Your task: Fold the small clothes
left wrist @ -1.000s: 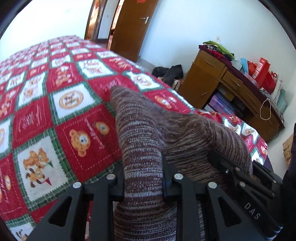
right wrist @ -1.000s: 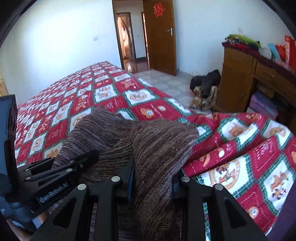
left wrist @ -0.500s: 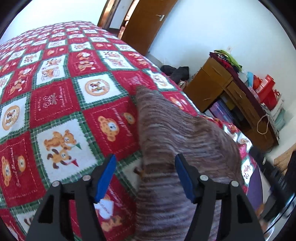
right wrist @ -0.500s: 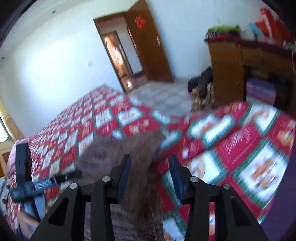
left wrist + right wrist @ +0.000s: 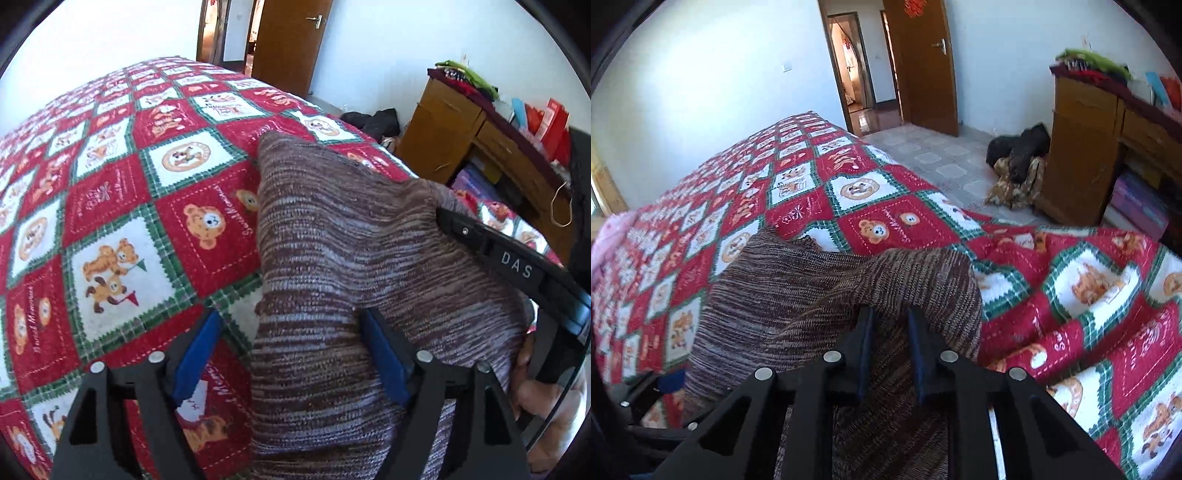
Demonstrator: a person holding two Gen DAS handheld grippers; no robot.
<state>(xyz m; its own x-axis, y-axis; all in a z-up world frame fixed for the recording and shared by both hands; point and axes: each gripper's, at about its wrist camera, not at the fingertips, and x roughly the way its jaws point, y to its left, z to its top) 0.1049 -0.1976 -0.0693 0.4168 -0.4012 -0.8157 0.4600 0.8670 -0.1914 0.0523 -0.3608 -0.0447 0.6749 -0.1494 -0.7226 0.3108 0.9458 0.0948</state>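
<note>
A brown and grey striped knit garment (image 5: 332, 258) lies in a long fold on the red, white and green bear quilt (image 5: 122, 221). My left gripper (image 5: 291, 325) is open, its blue pads wide apart, with the garment's near end between them. In the right wrist view the same garment (image 5: 812, 288) lies ahead. My right gripper (image 5: 888, 321) has its fingers close together with a narrow gap over the knit fabric; I cannot tell whether they pinch it. The right gripper's black body (image 5: 517, 266) shows at the right of the left wrist view.
The quilt (image 5: 1071, 295) covers the whole bed and is rumpled at the right. A wooden desk (image 5: 1089, 155) with clothes and bags on top stands to the right. Dark clothes (image 5: 1019, 162) lie on the tiled floor. A wooden door (image 5: 923, 62) is at the back.
A second ago both grippers were shut on the lifted garment. Both then opened and the garment dropped onto the quilt. Now the right fingers have drawn close together again over the fabric.
</note>
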